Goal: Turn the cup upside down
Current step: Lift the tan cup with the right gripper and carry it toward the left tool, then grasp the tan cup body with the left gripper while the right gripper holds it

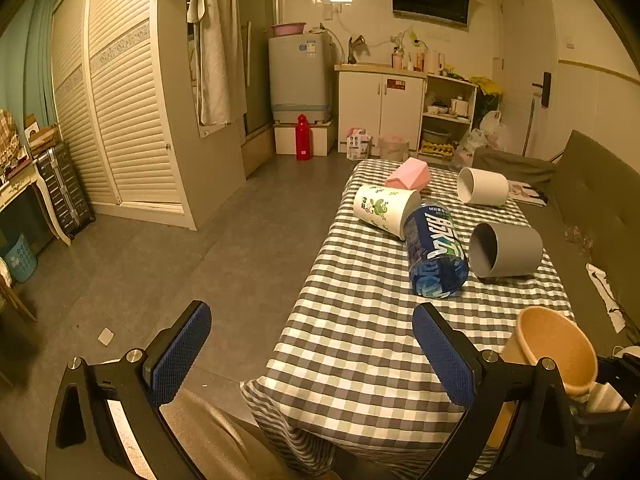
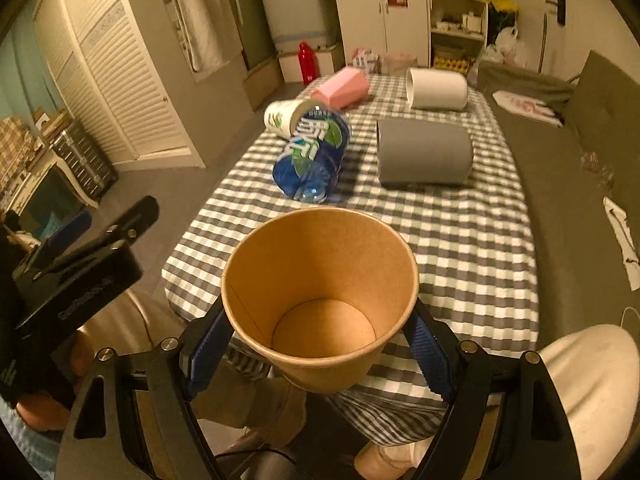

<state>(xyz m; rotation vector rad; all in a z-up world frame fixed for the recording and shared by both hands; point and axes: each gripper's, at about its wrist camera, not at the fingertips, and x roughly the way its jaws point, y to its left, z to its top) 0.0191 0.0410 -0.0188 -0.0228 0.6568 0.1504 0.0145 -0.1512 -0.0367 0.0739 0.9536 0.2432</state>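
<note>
A brown paper cup [image 2: 320,296] sits between the blue pads of my right gripper [image 2: 320,354], which is shut on its lower body. The cup's open mouth faces forward and up, above the near end of the checked table [image 2: 460,240]. The same cup [image 1: 556,348] shows at the right edge of the left wrist view. My left gripper [image 1: 312,356] is open and empty, held over the near left edge of the table [image 1: 352,344]. The left gripper's body also shows at the left in the right wrist view [image 2: 80,256].
On the table lie a blue water bottle [image 1: 436,252], a white printed cup [image 1: 384,210], a grey cup [image 1: 508,250], a white cup [image 1: 484,186] and a pink cup [image 1: 408,174], all on their sides. A grey sofa [image 1: 596,200] runs along the right.
</note>
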